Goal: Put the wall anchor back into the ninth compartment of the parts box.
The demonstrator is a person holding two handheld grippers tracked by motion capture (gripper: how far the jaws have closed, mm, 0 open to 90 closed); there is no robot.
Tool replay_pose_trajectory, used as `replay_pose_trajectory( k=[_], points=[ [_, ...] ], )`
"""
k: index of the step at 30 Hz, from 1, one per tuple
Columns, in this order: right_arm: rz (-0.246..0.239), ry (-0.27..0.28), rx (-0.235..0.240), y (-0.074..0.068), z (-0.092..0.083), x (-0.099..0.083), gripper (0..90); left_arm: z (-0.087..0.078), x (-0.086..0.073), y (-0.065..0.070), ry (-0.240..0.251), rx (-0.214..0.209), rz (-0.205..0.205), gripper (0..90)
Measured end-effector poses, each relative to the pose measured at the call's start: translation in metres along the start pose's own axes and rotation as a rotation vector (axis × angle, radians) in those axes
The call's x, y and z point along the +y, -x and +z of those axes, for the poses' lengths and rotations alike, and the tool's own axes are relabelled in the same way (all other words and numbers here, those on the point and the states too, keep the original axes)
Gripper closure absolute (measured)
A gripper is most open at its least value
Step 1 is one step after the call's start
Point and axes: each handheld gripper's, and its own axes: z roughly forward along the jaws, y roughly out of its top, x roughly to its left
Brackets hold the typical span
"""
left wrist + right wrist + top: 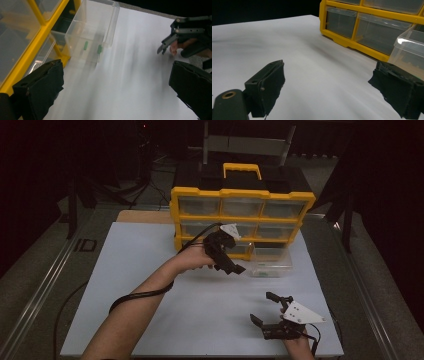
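The left gripper (231,261) hangs over the middle of the white table sheet (150,285), jaws spread wide with nothing between them. Just beside it, toward the sheet's right edge, sits the clear plastic drawer (271,262), pulled out onto the sheet in front of the yellow-framed organiser cabinet with clear drawers (242,215) that stands along the far edge. In the left gripper view the clear plastic drawer (93,32) rests flat, two small green pieces (92,47) showing through its wall, touching neither jaw. Down at the near right corner, the right gripper (270,309) rests low over the sheet, jaws parted and empty, well apart from the drawer.
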Motion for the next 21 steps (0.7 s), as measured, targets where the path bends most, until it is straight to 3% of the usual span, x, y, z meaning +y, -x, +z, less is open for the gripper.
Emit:
replay_pose_trajectory(
  k=[7, 10, 21],
  points=[
    [0.002, 0.001, -0.002, -0.001, 0.0, 0.001, 10.0, -0.021, -0.021, 0.007, 0.035, -0.005, -0.009, 0.3],
    [0.0, 0.0, -0.002, -0.001, 0.0, 0.0, 10.0, -0.028, -0.03, 0.009, 0.034, 0.014, -0.012, 0.2],
    [-0.006, 0.003, -0.004, -0.001, 0.0, 0.001, 10.0, -0.056, -0.077, 0.019, 0.076, 0.01, -0.037, 0.3]
  ],
)
